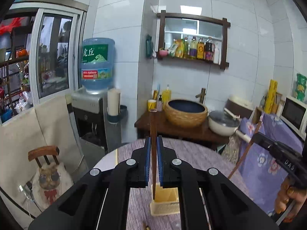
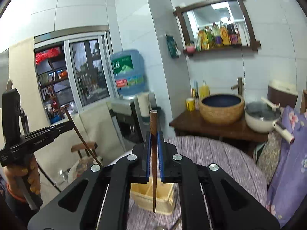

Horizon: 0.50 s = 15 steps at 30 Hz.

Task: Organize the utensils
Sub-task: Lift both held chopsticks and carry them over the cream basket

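L gripper [image 1: 153, 143] pinched on chopstick [image 1: 153, 134], upright btwn pads; R gripper [image 2: 153, 140] same w/ 2nd chopstick [image 2: 153, 153], tips over holder [image 2: 153, 197].

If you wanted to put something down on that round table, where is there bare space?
The striped tablecloth lies bare beyond the cream utensil holder, toward the wooden sink counter and the floral cloth. The near edge is crowded: both hand-held grippers hold chopsticks above the holder.
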Tool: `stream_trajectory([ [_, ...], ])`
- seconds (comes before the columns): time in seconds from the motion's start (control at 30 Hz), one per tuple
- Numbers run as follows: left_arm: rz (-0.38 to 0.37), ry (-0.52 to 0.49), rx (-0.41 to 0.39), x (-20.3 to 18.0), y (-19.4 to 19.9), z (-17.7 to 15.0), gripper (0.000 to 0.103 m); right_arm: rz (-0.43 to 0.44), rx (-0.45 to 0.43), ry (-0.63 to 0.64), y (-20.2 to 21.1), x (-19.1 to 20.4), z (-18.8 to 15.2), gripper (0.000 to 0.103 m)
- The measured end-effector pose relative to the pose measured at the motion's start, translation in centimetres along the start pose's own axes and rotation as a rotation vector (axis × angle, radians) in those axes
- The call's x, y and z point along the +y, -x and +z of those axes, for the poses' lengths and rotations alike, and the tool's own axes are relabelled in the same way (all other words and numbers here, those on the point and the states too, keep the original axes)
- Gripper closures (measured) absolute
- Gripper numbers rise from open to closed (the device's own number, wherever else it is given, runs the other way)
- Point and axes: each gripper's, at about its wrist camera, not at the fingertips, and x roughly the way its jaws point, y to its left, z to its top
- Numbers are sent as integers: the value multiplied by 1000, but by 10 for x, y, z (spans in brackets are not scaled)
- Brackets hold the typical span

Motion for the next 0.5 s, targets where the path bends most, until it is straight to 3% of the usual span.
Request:
stream_trajectory([
  [0.1,-1,19,-7,-8,-12,4,95,-32,-34,18,-16,9,9,95],
  [0.27,25,62,49,-9,-52,-21,95,-81,-38,29,-52,12,-10,95],
  [0.5,34,87,184,-1,-103,-76,95,-94,85,-14,-101,0,-58,95],
])
